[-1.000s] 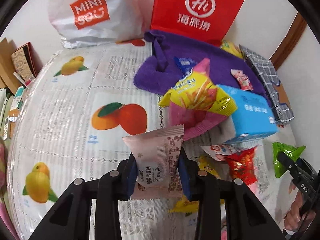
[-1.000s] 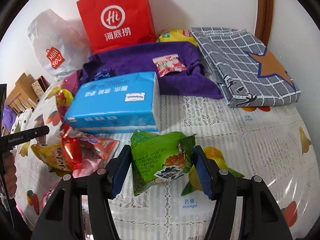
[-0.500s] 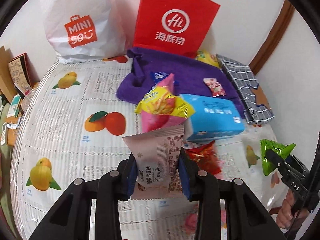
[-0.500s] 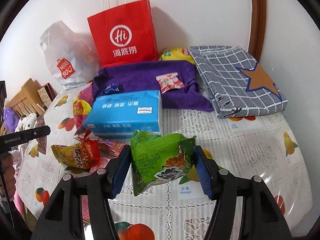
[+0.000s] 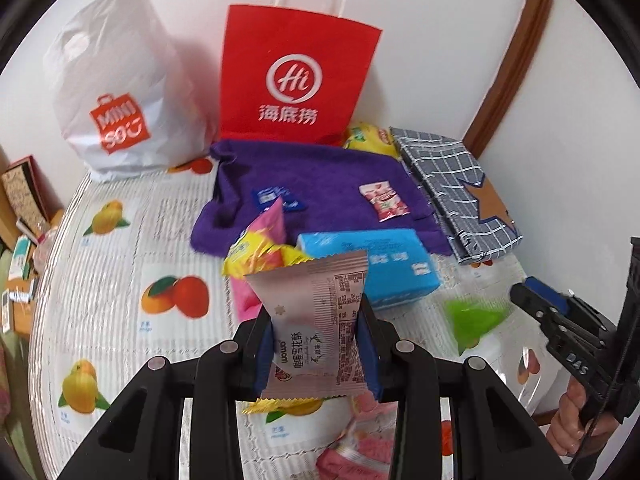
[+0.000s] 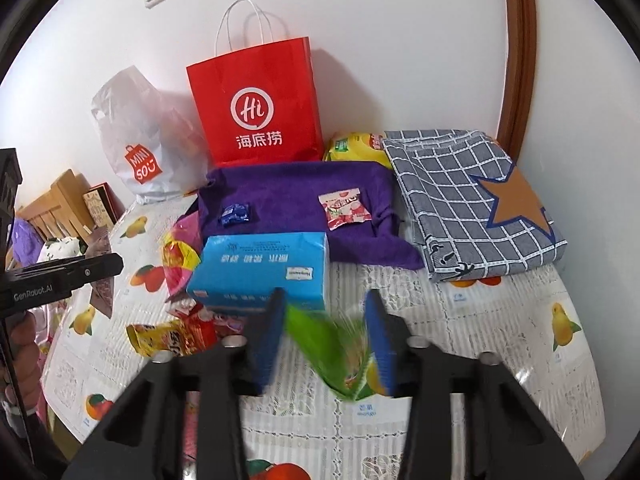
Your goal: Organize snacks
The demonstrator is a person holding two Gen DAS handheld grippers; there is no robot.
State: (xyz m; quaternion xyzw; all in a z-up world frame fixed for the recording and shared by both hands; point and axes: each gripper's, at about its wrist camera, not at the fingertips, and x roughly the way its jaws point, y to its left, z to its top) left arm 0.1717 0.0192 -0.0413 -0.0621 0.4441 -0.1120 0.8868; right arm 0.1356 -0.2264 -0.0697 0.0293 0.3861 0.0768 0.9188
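Observation:
My left gripper (image 5: 316, 344) is shut on a pale pink snack packet (image 5: 316, 320), held upright above the table. My right gripper (image 6: 326, 336) has its jaws closing. A green snack packet (image 6: 332, 356) is blurred and tilted between them, low against the right pad, and seems to be slipping down out of the grip. In the left wrist view the same green packet (image 5: 474, 320) hangs below and left of a right fingertip (image 5: 536, 300), apart from it. A hand holds each gripper's handle.
At the wall stand a red paper bag (image 6: 256, 104) and a white shopping bag (image 6: 140, 140). A purple towel (image 6: 288, 196) carries two small sweets. A blue tissue pack (image 6: 260, 272), loose snacks (image 6: 172, 336), a checked cloth (image 6: 460, 192) and a yellow bag (image 6: 356, 146) lie on the fruit-print tablecloth (image 6: 480, 340).
Both grippers have risen, so more of the table shows. The right jaws have narrowed, and the green packet, firmly held before, has tipped and slid lower. The left grip is unchanged.

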